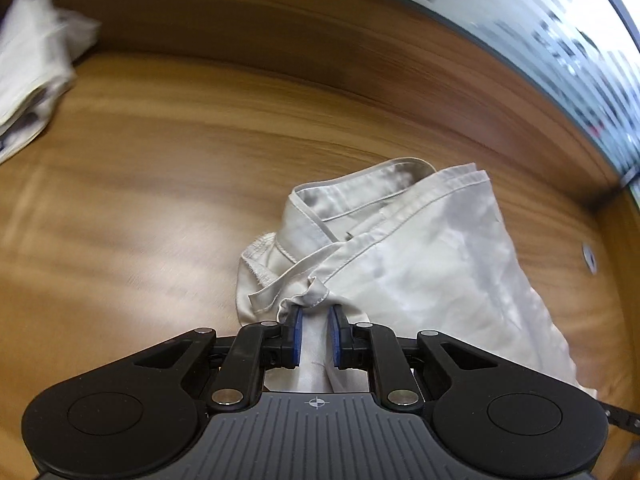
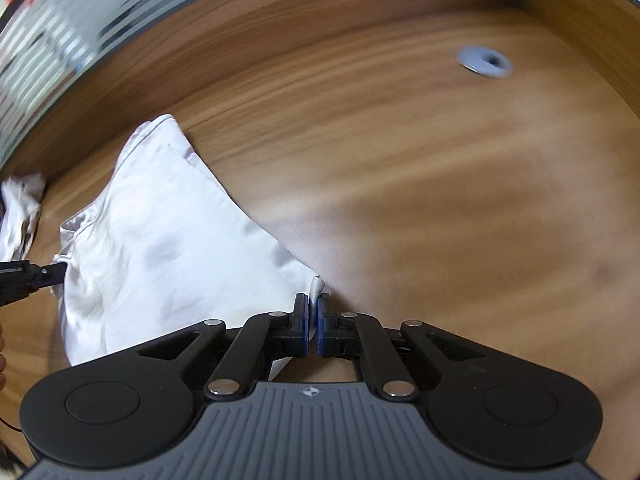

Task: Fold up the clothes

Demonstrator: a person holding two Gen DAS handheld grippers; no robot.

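Note:
A pale cream garment (image 1: pixel 404 248) with stitched hems lies bunched on the wooden table (image 1: pixel 160 184). My left gripper (image 1: pixel 316 312) is shut on a gathered fold of it, cloth filling the gap between the blue pads. In the right wrist view the same garment (image 2: pixel 160 232) stretches left, and my right gripper (image 2: pixel 313 304) is shut on its near corner, a small tip of cloth poking above the pads. The left gripper's fingers (image 2: pixel 44 272) show at the far left edge, holding the other end.
A second heap of white cloth (image 1: pixel 32 72) lies at the table's far left, also seen as white cloth (image 2: pixel 20 204). A grey cable grommet (image 2: pixel 484 62) sits in the tabletop. A striped frosted glass wall (image 1: pixel 560 40) runs along the table's back edge.

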